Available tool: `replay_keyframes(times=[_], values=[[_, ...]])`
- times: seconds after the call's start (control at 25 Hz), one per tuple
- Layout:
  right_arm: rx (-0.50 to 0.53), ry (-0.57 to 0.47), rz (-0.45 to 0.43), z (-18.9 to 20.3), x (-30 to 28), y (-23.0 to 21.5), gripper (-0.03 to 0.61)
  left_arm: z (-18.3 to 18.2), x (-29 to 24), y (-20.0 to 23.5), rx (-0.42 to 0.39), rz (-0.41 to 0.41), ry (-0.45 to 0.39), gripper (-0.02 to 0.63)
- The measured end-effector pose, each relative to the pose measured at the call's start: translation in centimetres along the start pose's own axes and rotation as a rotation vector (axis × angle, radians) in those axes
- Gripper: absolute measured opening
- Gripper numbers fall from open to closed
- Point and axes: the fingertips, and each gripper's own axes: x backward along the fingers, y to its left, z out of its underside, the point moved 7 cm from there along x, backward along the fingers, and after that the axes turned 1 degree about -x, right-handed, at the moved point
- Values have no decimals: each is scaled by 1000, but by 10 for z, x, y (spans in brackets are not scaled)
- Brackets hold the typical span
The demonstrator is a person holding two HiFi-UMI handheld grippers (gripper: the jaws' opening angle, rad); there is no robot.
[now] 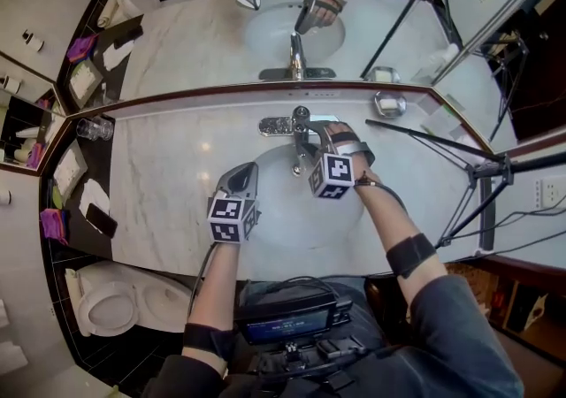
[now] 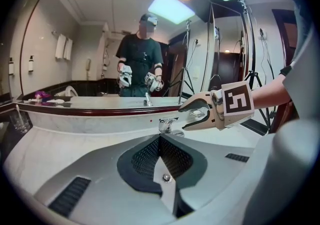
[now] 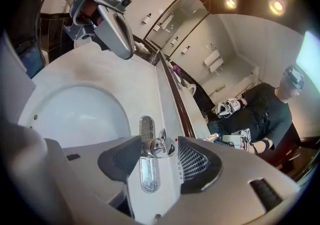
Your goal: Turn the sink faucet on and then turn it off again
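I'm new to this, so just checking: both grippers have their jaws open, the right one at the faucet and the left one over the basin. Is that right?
Not quite: the left gripper is shut, its jaws together in the left gripper view. The right gripper is open at the faucet, as you said.

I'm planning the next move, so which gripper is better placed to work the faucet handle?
Right. The right gripper has its jaws open on either side of the faucet handle. The left gripper is shut and sits apart from it, over the basin.
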Motion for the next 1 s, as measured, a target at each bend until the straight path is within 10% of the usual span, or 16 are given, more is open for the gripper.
replay_keyframes(times=[1.0], values=[[85, 45, -84, -5, -27, 14, 138, 21, 0, 0, 33, -6, 34, 3]])
